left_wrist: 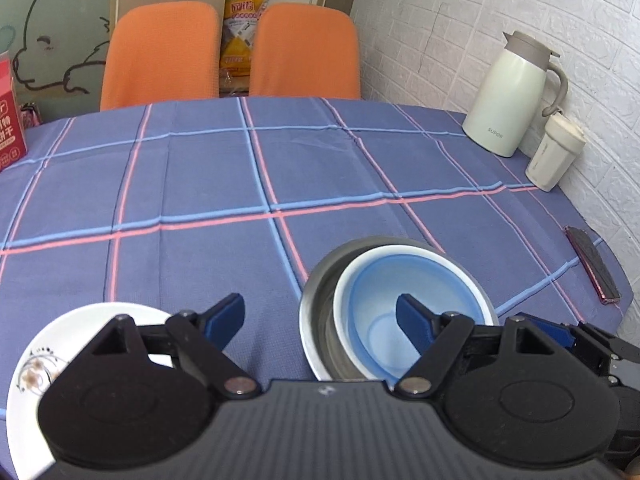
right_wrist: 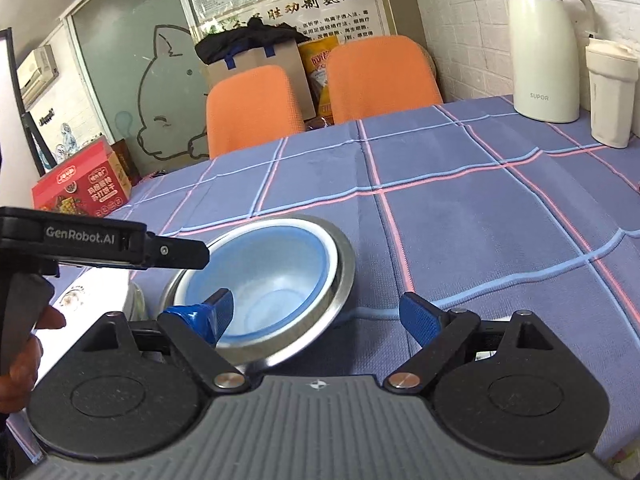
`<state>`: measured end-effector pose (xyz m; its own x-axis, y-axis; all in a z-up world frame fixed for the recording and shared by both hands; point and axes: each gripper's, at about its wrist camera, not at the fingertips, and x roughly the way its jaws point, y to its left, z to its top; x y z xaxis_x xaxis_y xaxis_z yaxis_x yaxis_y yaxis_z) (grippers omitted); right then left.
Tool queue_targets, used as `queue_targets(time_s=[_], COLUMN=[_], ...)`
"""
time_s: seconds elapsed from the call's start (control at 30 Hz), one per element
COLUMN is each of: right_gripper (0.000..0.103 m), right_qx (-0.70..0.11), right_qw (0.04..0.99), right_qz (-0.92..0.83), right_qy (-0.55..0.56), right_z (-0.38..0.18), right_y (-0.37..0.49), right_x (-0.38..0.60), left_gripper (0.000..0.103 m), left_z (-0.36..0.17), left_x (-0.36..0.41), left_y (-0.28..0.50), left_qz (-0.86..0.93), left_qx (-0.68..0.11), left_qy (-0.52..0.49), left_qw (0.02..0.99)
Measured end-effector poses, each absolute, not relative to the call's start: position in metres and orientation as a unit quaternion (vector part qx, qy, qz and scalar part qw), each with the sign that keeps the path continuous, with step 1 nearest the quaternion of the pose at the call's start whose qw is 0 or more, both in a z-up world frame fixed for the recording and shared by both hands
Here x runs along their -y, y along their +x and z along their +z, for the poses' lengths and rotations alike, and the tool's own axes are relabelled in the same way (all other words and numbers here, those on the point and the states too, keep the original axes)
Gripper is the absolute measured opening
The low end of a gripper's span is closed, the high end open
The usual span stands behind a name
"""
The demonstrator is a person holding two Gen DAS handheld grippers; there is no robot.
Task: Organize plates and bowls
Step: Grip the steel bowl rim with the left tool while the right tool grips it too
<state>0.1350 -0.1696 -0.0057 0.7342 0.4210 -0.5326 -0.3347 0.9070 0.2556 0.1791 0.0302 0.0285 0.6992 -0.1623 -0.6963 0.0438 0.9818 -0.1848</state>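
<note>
A blue bowl (left_wrist: 384,280) sits nested inside a steel bowl (left_wrist: 314,320) on the checked tablecloth, near the front edge. A white plate (left_wrist: 44,360) with a small brown flourish lies to its left. My left gripper (left_wrist: 320,316) is open and holds nothing; its right finger hangs over the blue bowl, its left finger over the plate's edge. In the right wrist view the blue bowl (right_wrist: 276,276) and steel bowl (right_wrist: 346,260) lie just ahead. My right gripper (right_wrist: 320,312) is open and holds nothing, with its left finger in front of the bowl's near rim. The plate (right_wrist: 92,296) shows at the left.
A white thermos jug (left_wrist: 512,96) and a cream cup (left_wrist: 554,152) stand at the back right by the brick wall. A phone (left_wrist: 592,264) lies at the right table edge. A red box (left_wrist: 10,120) sits far left. Two orange chairs (left_wrist: 160,56) stand behind. A hand (right_wrist: 24,344) holds the left tool.
</note>
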Motion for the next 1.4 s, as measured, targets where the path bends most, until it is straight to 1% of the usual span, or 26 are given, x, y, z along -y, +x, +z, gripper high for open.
queue_targets(time_s=[0.1,0.27,0.5,0.7,0.73,0.87,0.97,1.13,1.23,1.4], right_gripper=[0.078,0.078,0.078,0.080,0.081,0.082,0.082,0.081,0.080,0.077], right_qx=[-0.303,-0.327,-0.352,-0.352,-0.352,-0.329,-0.321,-0.349,-0.350,-0.341], right_qw=[0.928,0.922,0.913,0.919,0.919,0.929,0.930,0.921,0.917,0.922], right_qz=[0.206,0.204,0.206,0.180,0.176,0.172,0.181,0.172,0.188,0.183], right_qy=[0.071,0.040,0.029,-0.004,-0.015,0.005,0.009,0.002,0.037,0.031], right_z=[-0.005,-0.014,-0.022,-0.021,-0.022,-0.025,-0.026,-0.018,-0.015,-0.019], right_y=[0.146,0.162,0.170,0.170,0.169,0.163,0.163,0.167,0.162,0.158], right_x=[0.166,0.152,0.145,0.130,0.126,0.131,0.136,0.133,0.142,0.145], left_gripper=[0.079,0.079,0.079,0.079,0.082,0.081,0.083,0.083,0.083,0.082], left_z=[0.028,0.022,0.008,-0.004,-0.006,-0.009,-0.010,-0.009,-0.009,-0.010], left_x=[-0.029,-0.023,-0.016,-0.011,-0.011,-0.012,-0.010,-0.010,-0.008,-0.005], left_y=[0.187,0.203,0.222,0.234,0.235,0.240,0.241,0.244,0.243,0.243], left_qz=[-0.054,-0.057,-0.065,-0.068,-0.069,-0.084,-0.089,-0.090,-0.093,-0.101], left_qx=[-0.387,-0.403,-0.428,-0.447,-0.451,-0.460,-0.459,-0.468,-0.472,-0.468], left_qy=[-0.072,-0.050,-0.027,-0.017,-0.017,-0.027,-0.016,-0.011,-0.006,-0.007], left_qw=[0.918,0.912,0.901,0.892,0.890,0.884,0.884,0.879,0.877,0.878])
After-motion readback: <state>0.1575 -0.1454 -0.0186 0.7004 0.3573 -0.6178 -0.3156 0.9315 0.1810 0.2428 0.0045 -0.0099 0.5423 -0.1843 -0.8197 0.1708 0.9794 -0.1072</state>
